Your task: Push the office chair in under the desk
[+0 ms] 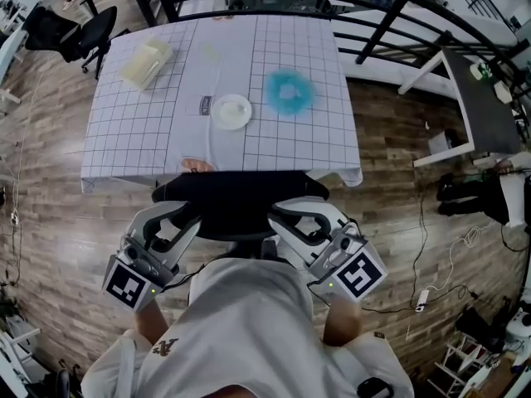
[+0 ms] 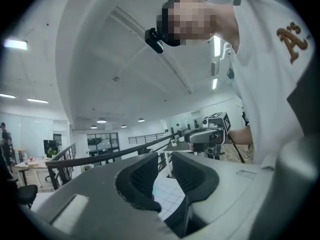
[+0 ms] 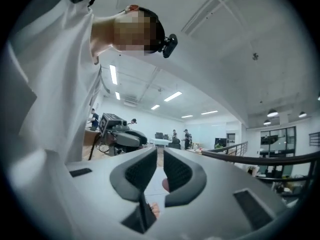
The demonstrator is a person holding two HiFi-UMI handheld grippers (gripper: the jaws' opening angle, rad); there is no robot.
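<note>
The black office chair (image 1: 241, 206) stands at the near edge of the desk (image 1: 166, 152), which has a white grid cloth; the chair's back shows just below the cloth's hem. My left gripper (image 1: 184, 220) (image 2: 164, 176) is at the chair back's left side, its jaws a narrow gap apart with nothing between them. My right gripper (image 1: 290, 214) (image 3: 160, 171) is at the back's right side, its jaws down to a thin slit, also empty. Whether either touches the chair is hidden. Both gripper views look level across the desk top.
On the desk lie a white plate (image 1: 231, 111), a teal fluffy thing (image 1: 289, 92) and a beige box (image 1: 147, 63). A second black chair (image 1: 75, 31) is at far left, a black railing (image 1: 373, 15) behind, a white side table (image 1: 477, 106) and floor cables (image 1: 448, 255) at right.
</note>
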